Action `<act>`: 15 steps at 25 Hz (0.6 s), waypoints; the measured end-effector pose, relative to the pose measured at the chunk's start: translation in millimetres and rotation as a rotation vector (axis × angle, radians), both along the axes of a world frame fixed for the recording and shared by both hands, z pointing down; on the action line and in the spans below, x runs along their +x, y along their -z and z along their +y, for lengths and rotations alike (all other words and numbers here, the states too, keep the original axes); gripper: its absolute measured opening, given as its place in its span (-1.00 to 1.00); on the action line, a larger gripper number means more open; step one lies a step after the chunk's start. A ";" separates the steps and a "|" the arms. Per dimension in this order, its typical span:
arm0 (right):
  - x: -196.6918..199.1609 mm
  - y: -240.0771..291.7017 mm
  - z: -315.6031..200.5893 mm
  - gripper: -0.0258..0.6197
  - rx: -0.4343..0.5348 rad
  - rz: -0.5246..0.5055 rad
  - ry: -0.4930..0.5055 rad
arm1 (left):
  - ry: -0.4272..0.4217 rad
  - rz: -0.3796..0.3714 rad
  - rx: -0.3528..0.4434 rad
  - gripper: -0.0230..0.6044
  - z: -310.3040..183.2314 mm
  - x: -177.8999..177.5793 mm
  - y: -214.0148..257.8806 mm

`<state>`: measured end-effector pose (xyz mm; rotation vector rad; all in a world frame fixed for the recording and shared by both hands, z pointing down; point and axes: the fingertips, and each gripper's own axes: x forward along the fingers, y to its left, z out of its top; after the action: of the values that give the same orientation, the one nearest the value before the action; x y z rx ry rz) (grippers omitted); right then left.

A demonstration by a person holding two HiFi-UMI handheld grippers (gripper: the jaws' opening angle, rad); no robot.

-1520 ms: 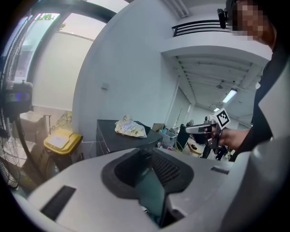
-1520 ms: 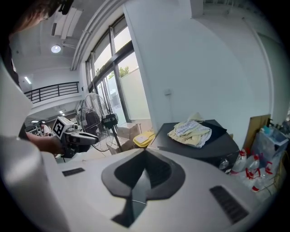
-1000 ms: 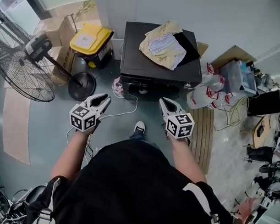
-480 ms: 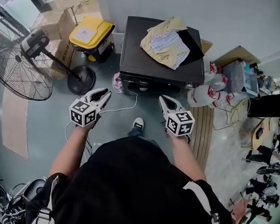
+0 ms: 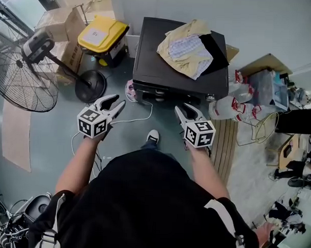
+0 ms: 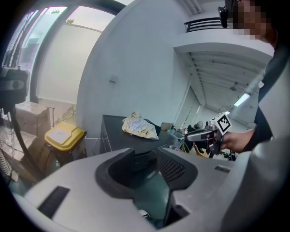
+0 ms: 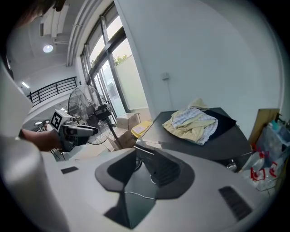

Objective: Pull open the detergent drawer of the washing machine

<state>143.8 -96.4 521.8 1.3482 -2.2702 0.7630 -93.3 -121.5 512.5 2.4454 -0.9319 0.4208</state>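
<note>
The black washing machine [image 5: 167, 65] stands at 12 o'clock from us, with its back to a white wall. We look down on its flat top. Its front [image 5: 164, 92] faces us and is very dark, so we cannot pick out the detergent drawer on it. A heap of yellow and checked clothes [image 5: 184, 45] lies on the top, over toward 1 o'clock.

The right tongs [image 5: 184, 108] are near the front of the machine, at its 6 o'clock, and do not touch it. Their jaws have just been opening. They stand wide, and nothing is between them.

The left tongs [image 5: 117, 101] are at 8 o'clock from the machine, a bit farther off, out over the floor. Their jaws have just been opening too. They stand apart, and nothing is between them.

A thin white cord [image 5: 140, 118] lies on the floor between the two tongs. Our shoe [image 5: 153, 137] is just below it, at 6 o'clock.

A bin with a yellow lid [image 5: 102, 33] sits beside the machine at its 10 o'clock. A big fan [image 5: 25, 75] stands past it, at 9 o'clock. White bags with red handles [image 5: 238, 101] sit at 4 o'clock from the machine.
</note>
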 end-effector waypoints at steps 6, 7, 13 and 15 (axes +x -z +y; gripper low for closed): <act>4.1 -11.8 -10.1 -0.51 -0.022 0.011 0.016 | -0.006 -0.002 -0.014 -0.29 -9.8 5.9 -7.1; 5.1 -15.6 -12.0 -0.51 -0.030 0.015 0.018 | -0.006 -0.002 -0.017 -0.29 -11.5 6.7 -8.6; 12.6 -35.9 -23.4 -0.51 -0.069 0.027 0.035 | -0.005 -0.021 -0.046 -0.28 -19.9 10.2 -22.7; 13.5 -42.6 -27.6 -0.51 -0.080 0.024 0.038 | -0.003 -0.028 -0.056 -0.28 -23.4 10.0 -29.1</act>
<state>157.4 -124.0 564.4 1.2685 -2.2159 0.8115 -83.3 -144.9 541.5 2.3963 -0.9154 0.4772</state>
